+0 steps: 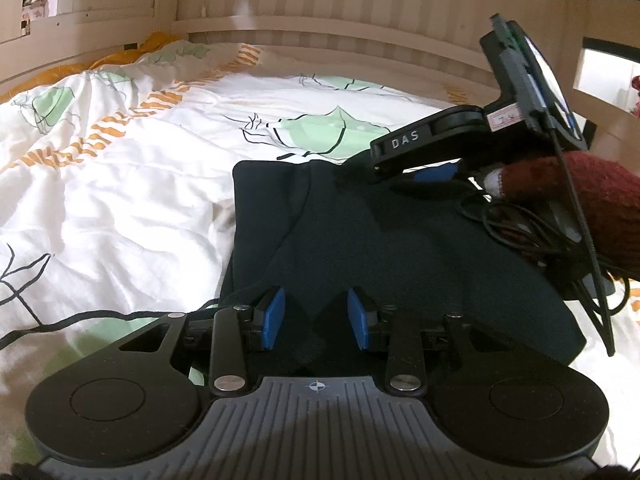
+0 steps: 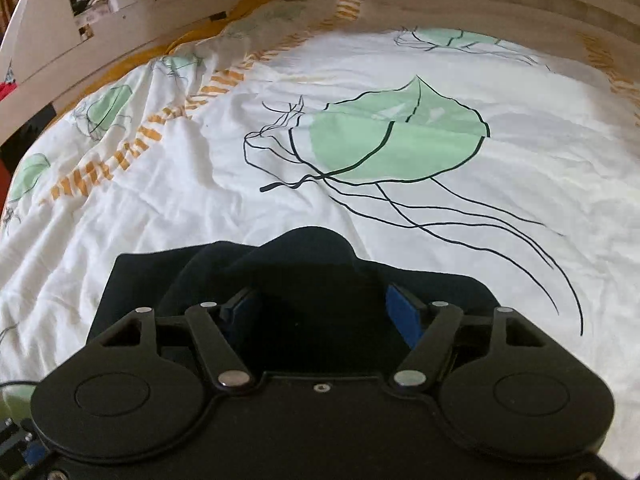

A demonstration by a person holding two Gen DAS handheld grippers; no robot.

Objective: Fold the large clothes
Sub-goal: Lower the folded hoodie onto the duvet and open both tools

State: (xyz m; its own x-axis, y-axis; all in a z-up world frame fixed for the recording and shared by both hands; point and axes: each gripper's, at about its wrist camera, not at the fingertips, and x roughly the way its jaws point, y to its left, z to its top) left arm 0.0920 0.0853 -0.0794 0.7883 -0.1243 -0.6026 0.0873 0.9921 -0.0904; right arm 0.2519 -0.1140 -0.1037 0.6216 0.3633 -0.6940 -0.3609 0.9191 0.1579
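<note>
A dark navy garment (image 1: 360,240) lies folded into a compact block on the white bed cover. My left gripper (image 1: 316,318) is open, its blue pads (image 1: 274,320) resting low on the garment's near edge with cloth between them. My right gripper (image 2: 320,308) is open with a raised hump of the same garment (image 2: 312,264) between its blue pads (image 2: 404,312). In the left wrist view the right gripper (image 1: 432,176) sits on the garment's far right corner, held by a hand in a dark red sleeve (image 1: 592,208).
The bed cover (image 2: 200,208) is white with green jellyfish prints and orange stripes. A wooden bed frame and slatted wall (image 1: 320,12) run along the far side. Black cables (image 1: 540,232) hang from the right gripper over the garment's right side.
</note>
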